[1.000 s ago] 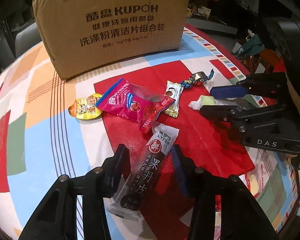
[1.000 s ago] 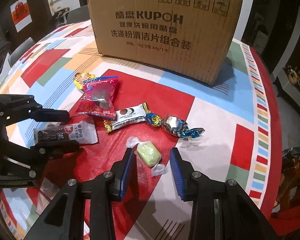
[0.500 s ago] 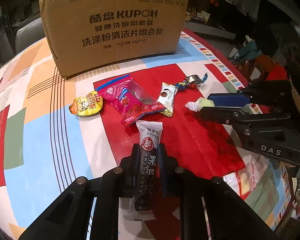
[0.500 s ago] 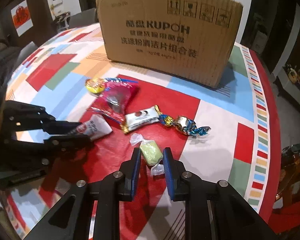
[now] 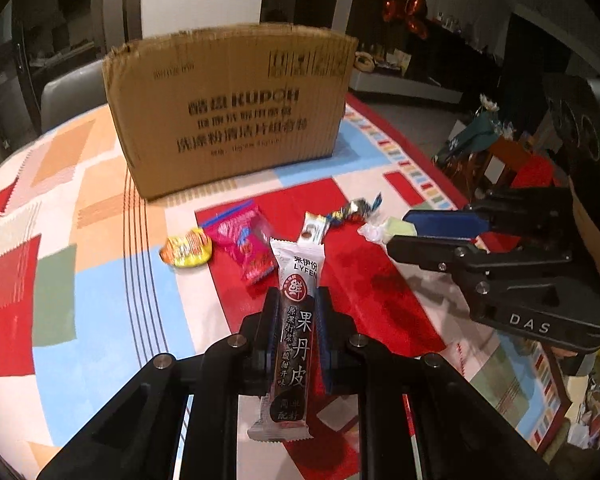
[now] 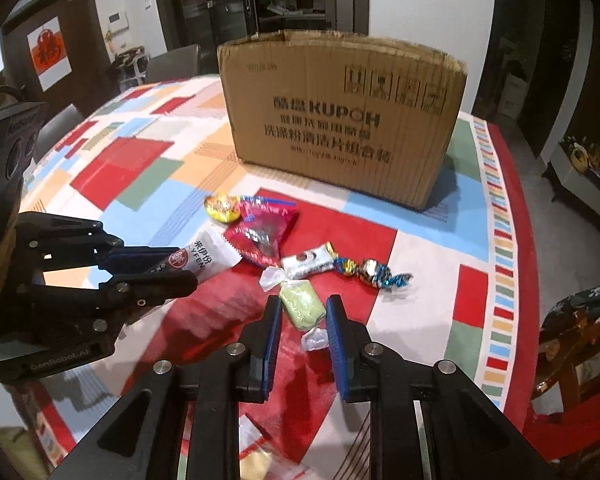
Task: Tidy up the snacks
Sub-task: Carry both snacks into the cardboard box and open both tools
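In the left wrist view, the left gripper (image 5: 297, 322) is closed on the fruit leather bar (image 5: 294, 334), whose white end sticks out ahead of the jaws. Beyond the tips lie the pink packet (image 5: 242, 242) and the yellow candy (image 5: 187, 249); the cardboard box (image 5: 230, 114) stands further ahead.

In the right wrist view, the right gripper (image 6: 302, 322) holds the green candy (image 6: 302, 307) between narrowly spaced jaws, both pads touching it. Ahead of the tips lie the white chocolate bar (image 6: 309, 263) and the foil candy (image 6: 370, 271).

A: Where are the snacks lying?

B: The long black-and-white fruit-leather bar (image 5: 296, 332) is sitting pinched lengthwise between jaws, and the pale green candy (image 6: 302, 307) likewise. The pink packet (image 5: 244, 244), yellow sweet (image 5: 187, 253), white mini bar (image 6: 309, 263) and foil-wrapped candy (image 6: 372, 272) are lying near the cardboard box (image 6: 340, 120).
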### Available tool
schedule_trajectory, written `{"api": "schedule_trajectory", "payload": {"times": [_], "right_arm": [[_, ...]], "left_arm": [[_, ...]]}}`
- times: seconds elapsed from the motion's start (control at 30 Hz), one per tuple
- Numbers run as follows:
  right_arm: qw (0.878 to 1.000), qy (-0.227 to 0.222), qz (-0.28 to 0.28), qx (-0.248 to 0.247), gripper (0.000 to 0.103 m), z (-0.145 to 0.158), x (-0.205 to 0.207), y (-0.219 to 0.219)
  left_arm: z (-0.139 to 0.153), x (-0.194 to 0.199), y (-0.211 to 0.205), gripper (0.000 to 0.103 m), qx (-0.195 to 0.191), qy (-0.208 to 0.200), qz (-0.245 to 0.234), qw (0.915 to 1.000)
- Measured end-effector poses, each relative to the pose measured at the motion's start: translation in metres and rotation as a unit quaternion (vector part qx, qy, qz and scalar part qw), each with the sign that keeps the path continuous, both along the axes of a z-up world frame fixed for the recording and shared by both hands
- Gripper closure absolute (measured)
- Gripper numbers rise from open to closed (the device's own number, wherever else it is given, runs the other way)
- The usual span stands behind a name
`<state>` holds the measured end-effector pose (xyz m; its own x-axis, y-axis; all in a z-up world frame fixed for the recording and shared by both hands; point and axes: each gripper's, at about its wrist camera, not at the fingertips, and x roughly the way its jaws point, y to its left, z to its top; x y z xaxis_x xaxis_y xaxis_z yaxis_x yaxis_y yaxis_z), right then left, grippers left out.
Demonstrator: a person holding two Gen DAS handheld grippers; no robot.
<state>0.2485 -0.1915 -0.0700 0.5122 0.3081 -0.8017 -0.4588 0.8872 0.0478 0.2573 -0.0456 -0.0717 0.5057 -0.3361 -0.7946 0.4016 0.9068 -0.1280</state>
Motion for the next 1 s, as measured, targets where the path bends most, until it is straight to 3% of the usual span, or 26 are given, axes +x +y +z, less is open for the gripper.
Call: {"api": "schedule_trajectory", "payload": {"times": [0.4,0.57,1.0], "right_arm": [[0.997,-0.061,-0.025,0.03,0.079,0.053,0.008,-0.008],[0.995,-0.087,-0.03,0.038,0.079,0.075,0.017,-0.009],[0.989,-0.133,-0.037,0.059,0.079,0.121,0.055,-0.003]], "left_arm": [[0.058,0.015,0.0,0.085,-0.012,-0.065,0.005,0.9978],[0.085,0.028,0.0,0.085,-0.013,-0.104,0.012,0.9944],[0.139,0.077,0.005,0.085,-0.024,-0.158,0.022,0.9868]]}}
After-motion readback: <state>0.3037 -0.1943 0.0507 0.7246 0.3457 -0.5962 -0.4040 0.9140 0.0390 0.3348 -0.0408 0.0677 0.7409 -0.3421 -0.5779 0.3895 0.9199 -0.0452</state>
